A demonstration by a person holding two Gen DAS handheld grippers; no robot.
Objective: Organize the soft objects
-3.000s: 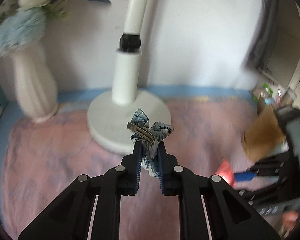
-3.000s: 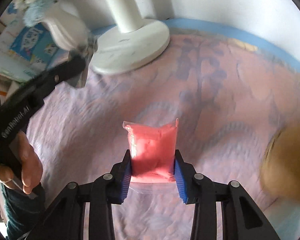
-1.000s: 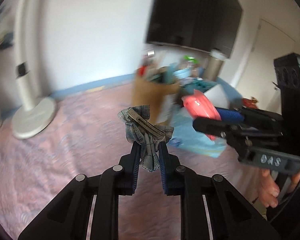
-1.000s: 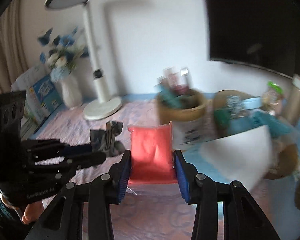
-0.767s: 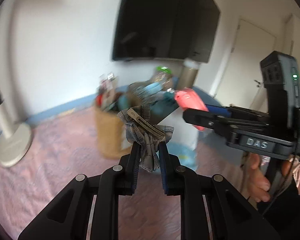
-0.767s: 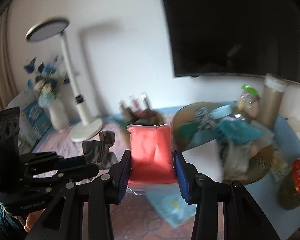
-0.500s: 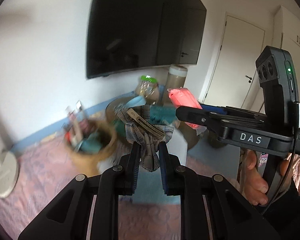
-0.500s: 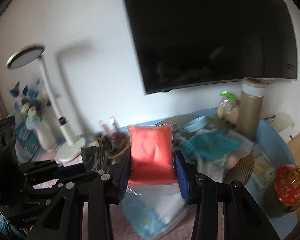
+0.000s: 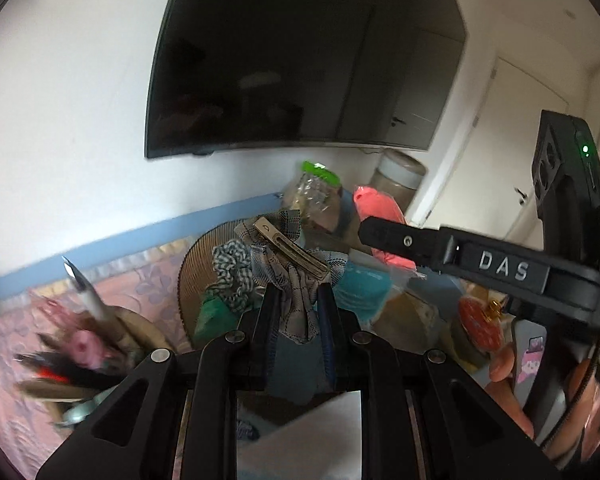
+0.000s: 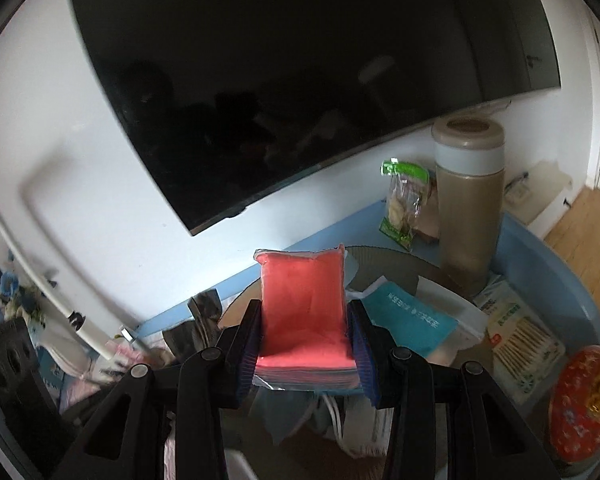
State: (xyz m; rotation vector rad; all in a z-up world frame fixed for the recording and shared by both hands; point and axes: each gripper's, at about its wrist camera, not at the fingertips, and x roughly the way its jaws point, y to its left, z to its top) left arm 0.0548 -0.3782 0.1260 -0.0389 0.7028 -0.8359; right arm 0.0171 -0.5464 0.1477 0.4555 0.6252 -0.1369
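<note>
My left gripper [image 9: 296, 300] is shut on a grey-blue checked fabric bow with a metal hair clip [image 9: 290, 254], held up in the air. My right gripper [image 10: 306, 320] is shut on a coral-red soft pad in a clear plastic bag [image 10: 304, 312]. In the left wrist view the right gripper's black arm crosses from the right, with the red pad [image 9: 378, 216] at its tip. Below both lies a round woven basket [image 9: 192, 264] holding a checked cloth [image 9: 230, 268] and a teal packet [image 10: 412, 322]. The bow [image 10: 204, 318] also shows left of the pad in the right wrist view.
A large dark TV [image 10: 300, 80] hangs on the white wall. A beige canister [image 10: 468, 200], a green-topped snack bag [image 10: 404, 200], a cotton-swab pack [image 10: 520, 344] and a red round tin [image 10: 584, 404] sit on the blue surface. A pen holder [image 9: 96, 344] stands at left.
Both grippers have swung right, away from the pink cloth and white lamp, and now hover over the cluttered basket area below the TV. Both still hold their objects.
</note>
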